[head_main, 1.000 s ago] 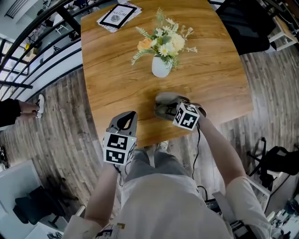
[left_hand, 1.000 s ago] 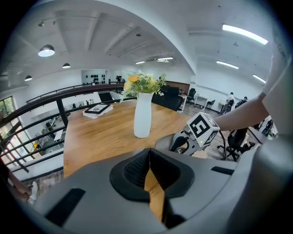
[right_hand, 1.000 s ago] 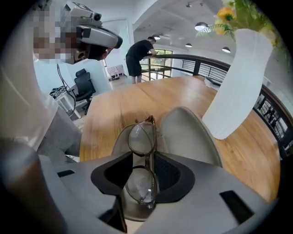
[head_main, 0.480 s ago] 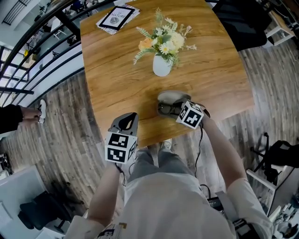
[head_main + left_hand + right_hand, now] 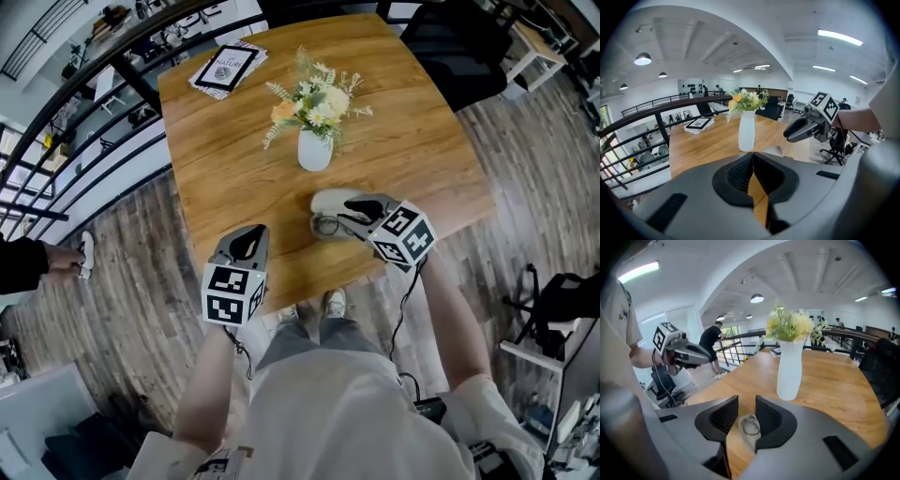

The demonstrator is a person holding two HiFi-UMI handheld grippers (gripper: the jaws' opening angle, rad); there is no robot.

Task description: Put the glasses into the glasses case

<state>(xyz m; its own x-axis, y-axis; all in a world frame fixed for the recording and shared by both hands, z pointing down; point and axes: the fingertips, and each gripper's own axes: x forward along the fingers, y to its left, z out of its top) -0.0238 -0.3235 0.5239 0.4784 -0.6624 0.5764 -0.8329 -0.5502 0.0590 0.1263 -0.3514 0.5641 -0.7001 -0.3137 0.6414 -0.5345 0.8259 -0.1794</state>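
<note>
The pale glasses case (image 5: 336, 199) lies open near the table's front edge, with the glasses (image 5: 327, 226) resting inside it. My right gripper (image 5: 349, 216) hovers just above the case and is open. Its jaws have just been closing, with nothing between them. In the right gripper view the gap of my right gripper (image 5: 746, 411) frames a lens of the glasses (image 5: 750, 425) lying in the case below. My left gripper (image 5: 251, 232) is held off the table's front edge to the left. The fingers of my left gripper (image 5: 752, 161) are shut, with nothing between them.
A white vase (image 5: 314, 150) of flowers stands mid-table behind the case. A book (image 5: 225, 67) lies at the far left corner. A black railing (image 5: 84, 112) runs along the left. A dark chair (image 5: 450, 42) stands beyond the table's right side. A person's arm (image 5: 28, 262) shows at the left edge.
My right gripper has lifted up off the case and rolled, so its marker cube now looks larger and sits further right. The left gripper has risen slightly. The glasses stay in the case.
</note>
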